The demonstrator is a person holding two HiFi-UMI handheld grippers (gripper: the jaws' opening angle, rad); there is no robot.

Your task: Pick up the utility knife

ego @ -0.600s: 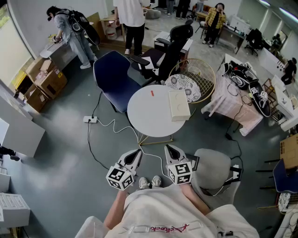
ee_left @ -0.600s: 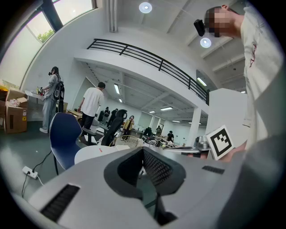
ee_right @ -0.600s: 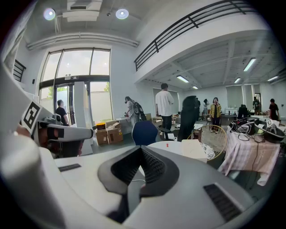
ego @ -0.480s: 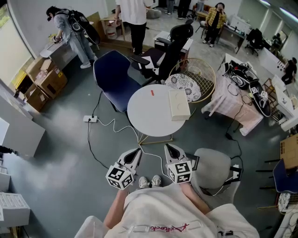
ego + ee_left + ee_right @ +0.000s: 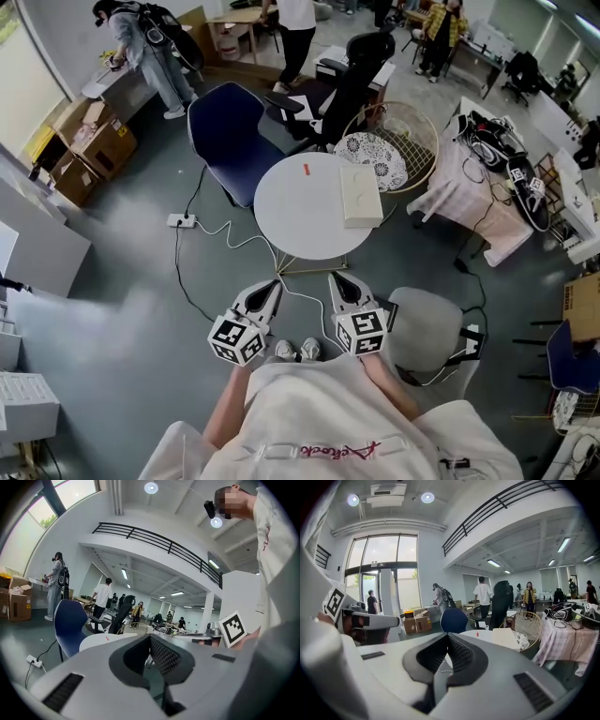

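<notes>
The left claw (image 5: 273, 285) and the right claw (image 5: 336, 278) are hanging side by side at the person's waist. Each is pressed fully closed with nothing between its pads, and neither is touching anything. In the left gripper view the left claw (image 5: 150, 637) is showing its ribbed pads meeting at the tip, and the right gripper view is showing the same for the right claw (image 5: 447, 636).

Both are pointing toward the round white surface (image 5: 286, 220), well apart from it. The utility knife (image 5: 306, 170) is lying there as a small red sliver near the far edge, too small to make out further. A flat cream box (image 5: 360, 197) is sitting near it to the right.

Between the claws and the surface a white cable (image 5: 234, 240) is trailing across the grey floor from a power strip (image 5: 181, 221). A blue chair (image 5: 225, 141), a black office chair (image 5: 354, 75) and a gold wire chair (image 5: 412, 141) are crowding the surface's far side. A grey seat (image 5: 427, 328) is standing just beside the right claw.
</notes>
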